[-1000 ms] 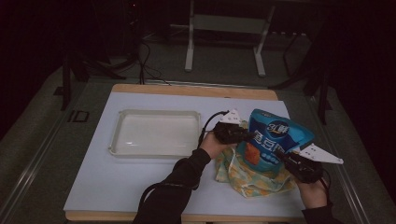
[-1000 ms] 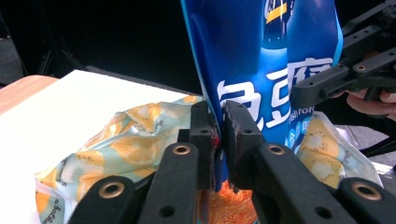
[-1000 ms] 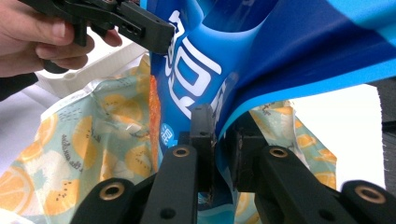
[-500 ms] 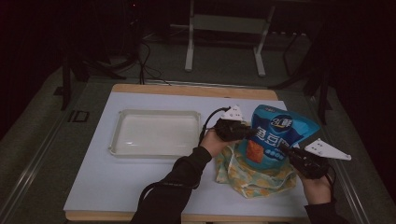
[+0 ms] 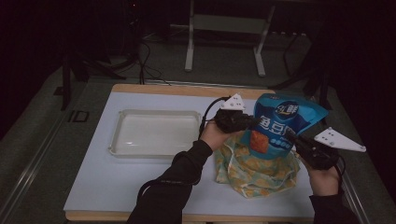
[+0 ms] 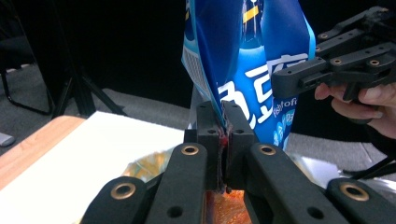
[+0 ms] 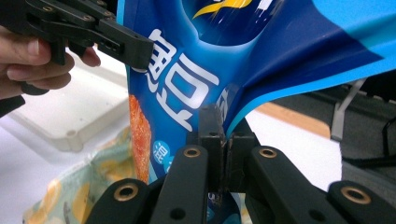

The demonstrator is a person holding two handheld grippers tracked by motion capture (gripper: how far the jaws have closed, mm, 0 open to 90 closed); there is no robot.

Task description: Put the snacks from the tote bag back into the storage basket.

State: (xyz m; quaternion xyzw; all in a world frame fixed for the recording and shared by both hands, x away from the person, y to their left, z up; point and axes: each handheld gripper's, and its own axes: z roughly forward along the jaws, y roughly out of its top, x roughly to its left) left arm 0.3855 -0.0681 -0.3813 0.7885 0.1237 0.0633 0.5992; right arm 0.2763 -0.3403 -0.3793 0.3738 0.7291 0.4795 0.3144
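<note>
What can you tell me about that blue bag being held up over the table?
The blue snack pouch looks like glossy plastic film, printed with large white characters and an orange picture panel low on its front. It stands upright, crumpled where it is pinched, above a yellow patterned cloth bag. The left gripper clamps one side edge and the right gripper the other, fingers shut on the film.

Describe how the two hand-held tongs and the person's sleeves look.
Both the left tongs and right tongs are black, with bolted link bars showing brass-coloured rivets in the gripper views. Each carries a pale grey three-cornered plate on top. A black cable loops from the left one. The sleeves are dark.
</note>
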